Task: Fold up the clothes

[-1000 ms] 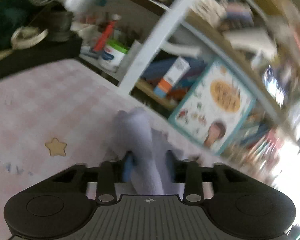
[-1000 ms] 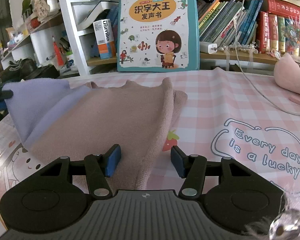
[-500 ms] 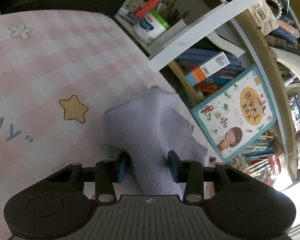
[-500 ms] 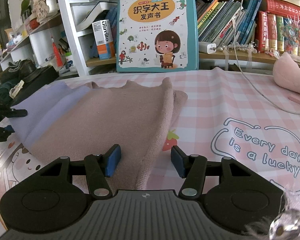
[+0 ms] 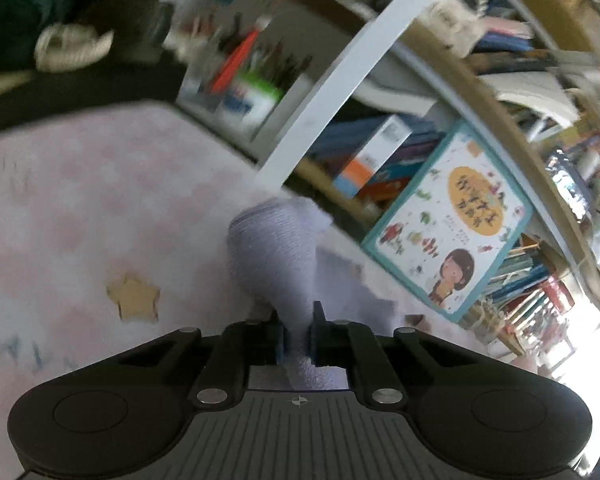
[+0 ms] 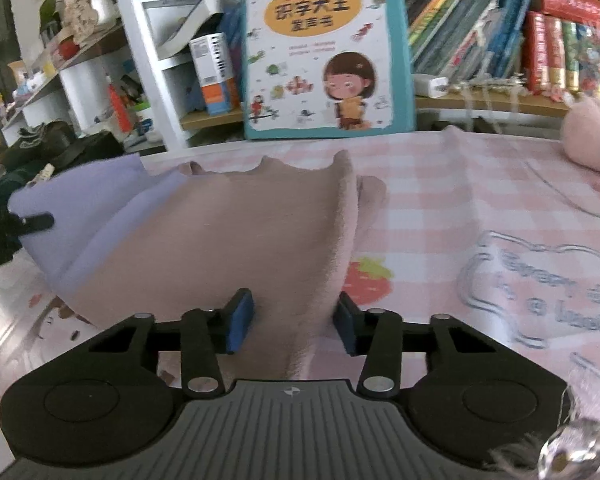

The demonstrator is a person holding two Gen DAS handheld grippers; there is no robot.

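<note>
Lilac knit cuff (image 5: 274, 240) fills the left wrist view, pinched in the left tongs (image 5: 297, 334), which have just closed on it; view is blurred. Only the right wrist view shows the whole pink garment (image 6: 236, 240) on the worktop (image 6: 440, 208), long axis running from the near edge toward the far edge & bookshelf. Right tongs (image 6: 294, 322), angled down, have been narrowing, straddle its near fold w/ pads not yet pressing.

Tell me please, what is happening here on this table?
A person is folding a soft pink garment with a lilac end on the pink checked tablecloth. The left gripper has just closed and pinches the lilac end. The right gripper has been closing around the pink edge, but its pads do not press it yet.
</note>
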